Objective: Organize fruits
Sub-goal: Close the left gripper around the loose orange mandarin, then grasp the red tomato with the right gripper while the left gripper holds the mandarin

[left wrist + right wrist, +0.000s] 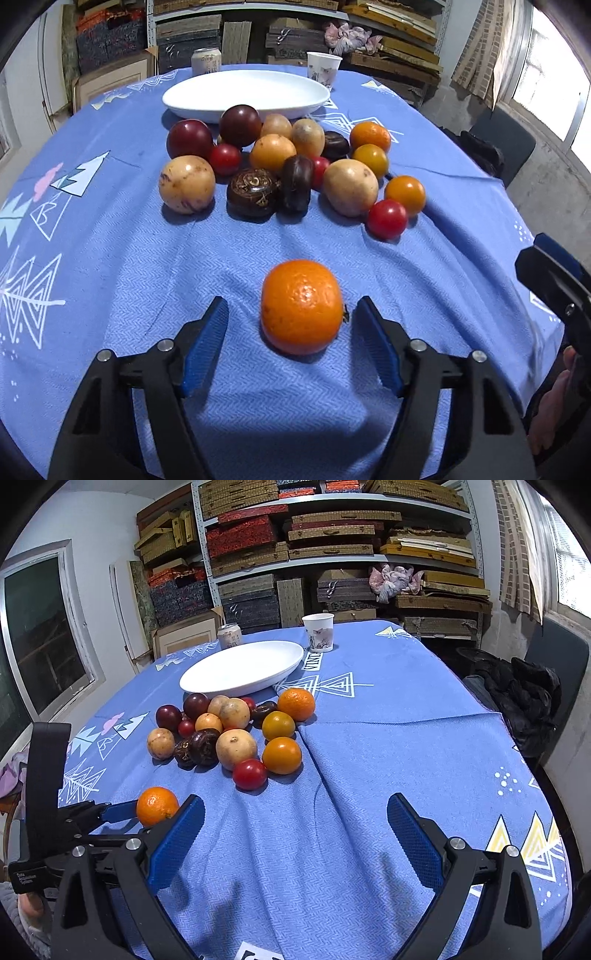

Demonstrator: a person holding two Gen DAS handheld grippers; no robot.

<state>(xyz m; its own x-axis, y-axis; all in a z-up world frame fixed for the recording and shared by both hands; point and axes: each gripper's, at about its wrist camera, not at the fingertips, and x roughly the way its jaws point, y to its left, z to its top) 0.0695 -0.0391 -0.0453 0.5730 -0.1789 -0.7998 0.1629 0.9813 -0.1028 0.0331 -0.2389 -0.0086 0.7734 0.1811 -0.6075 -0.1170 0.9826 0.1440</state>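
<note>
A lone orange [301, 306] lies on the blue tablecloth [110, 258] between the blue pads of my left gripper [292, 301]. The jaws stand open around it: a clear gap shows on the left side and the right pad is just off the stem end. The right wrist view shows the same orange [157, 806] with a left finger [114, 810] beside it. My right gripper [295, 801] is open over bare cloth, with nothing between its fingers. A pile of mixed fruit [273, 166] sits further back, in front of an empty white plate [245, 92].
A paper cup [318, 631] and a drinks can [229, 635] stand behind the plate [240, 668]. Shelves of stacked boxes [332, 535] fill the back wall. A chair with dark clothing [517, 701] stands off the table's right edge.
</note>
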